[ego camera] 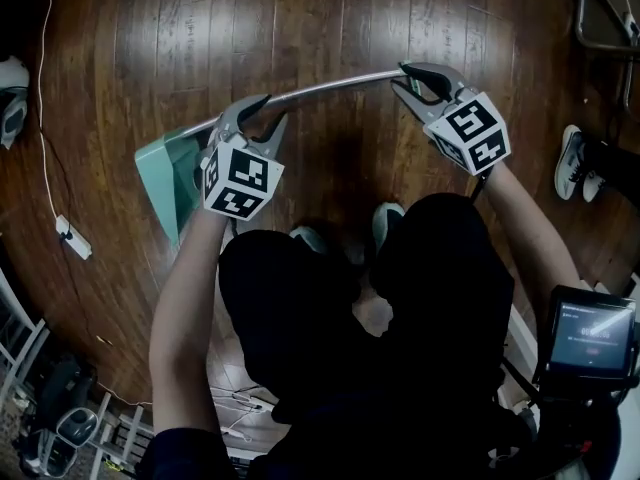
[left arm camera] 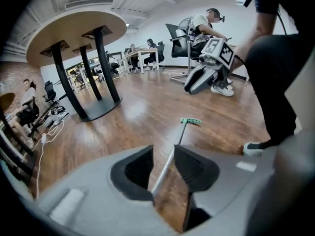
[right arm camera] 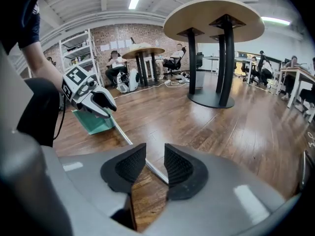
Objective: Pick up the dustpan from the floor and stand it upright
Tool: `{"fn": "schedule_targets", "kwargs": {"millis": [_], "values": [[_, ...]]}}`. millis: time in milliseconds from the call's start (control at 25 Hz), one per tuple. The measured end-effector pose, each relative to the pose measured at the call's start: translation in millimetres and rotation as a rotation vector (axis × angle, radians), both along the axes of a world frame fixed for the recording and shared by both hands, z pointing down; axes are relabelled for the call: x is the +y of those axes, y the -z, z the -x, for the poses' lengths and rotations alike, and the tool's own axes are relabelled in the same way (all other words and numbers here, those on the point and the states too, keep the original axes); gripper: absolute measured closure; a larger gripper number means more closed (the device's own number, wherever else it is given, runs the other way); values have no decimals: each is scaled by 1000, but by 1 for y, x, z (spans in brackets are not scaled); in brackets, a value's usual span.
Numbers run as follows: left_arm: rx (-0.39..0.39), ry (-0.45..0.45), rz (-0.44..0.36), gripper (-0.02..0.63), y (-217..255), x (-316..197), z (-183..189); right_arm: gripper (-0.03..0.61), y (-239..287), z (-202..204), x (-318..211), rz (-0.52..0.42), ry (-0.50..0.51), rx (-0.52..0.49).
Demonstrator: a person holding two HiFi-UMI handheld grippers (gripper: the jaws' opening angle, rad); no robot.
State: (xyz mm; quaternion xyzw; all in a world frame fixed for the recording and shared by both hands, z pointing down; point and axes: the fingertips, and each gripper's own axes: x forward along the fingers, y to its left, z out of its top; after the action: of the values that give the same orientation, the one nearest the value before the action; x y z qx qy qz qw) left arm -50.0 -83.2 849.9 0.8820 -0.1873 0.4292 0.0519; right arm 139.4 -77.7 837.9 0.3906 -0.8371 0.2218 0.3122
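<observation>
The dustpan lies flat on the wooden floor. Its teal pan (ego camera: 165, 173) is at the left, and its metal handle (ego camera: 330, 88) runs right to a teal grip end (ego camera: 408, 68). My left gripper (ego camera: 272, 110) stands open astride the handle close to the pan; in the left gripper view the handle (left arm camera: 178, 136) runs through the gap between the jaws (left arm camera: 164, 154). My right gripper (ego camera: 400, 76) is open at the grip end. In the right gripper view (right arm camera: 155, 154) the handle (right arm camera: 123, 134) passes under its spread jaws toward the pan (right arm camera: 96, 122).
A power strip with its cable (ego camera: 73, 236) lies on the floor at the left. My own shoes (ego camera: 388, 218) stand just behind the handle. Another person's shoe (ego camera: 570, 160) and a chair frame (ego camera: 600, 13) are at the right. A round table's black pedestal (left arm camera: 93, 109) stands further off.
</observation>
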Motion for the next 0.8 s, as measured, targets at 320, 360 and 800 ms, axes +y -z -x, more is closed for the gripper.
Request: {"fn": "schedule_targets", "kwargs": {"millis": [320,360,800], "values": [[-125,-148,12,431,-75,-11,-2,425,-43,-6,-8,42,-59,-70],[-144,-172,20,424,-83,-10,-3,423,-47,-5,-8,39,-58,-71],[-278,-372,77,394,-142,-2,-21,420,-63,-7,1,33,-73,-75]]}}
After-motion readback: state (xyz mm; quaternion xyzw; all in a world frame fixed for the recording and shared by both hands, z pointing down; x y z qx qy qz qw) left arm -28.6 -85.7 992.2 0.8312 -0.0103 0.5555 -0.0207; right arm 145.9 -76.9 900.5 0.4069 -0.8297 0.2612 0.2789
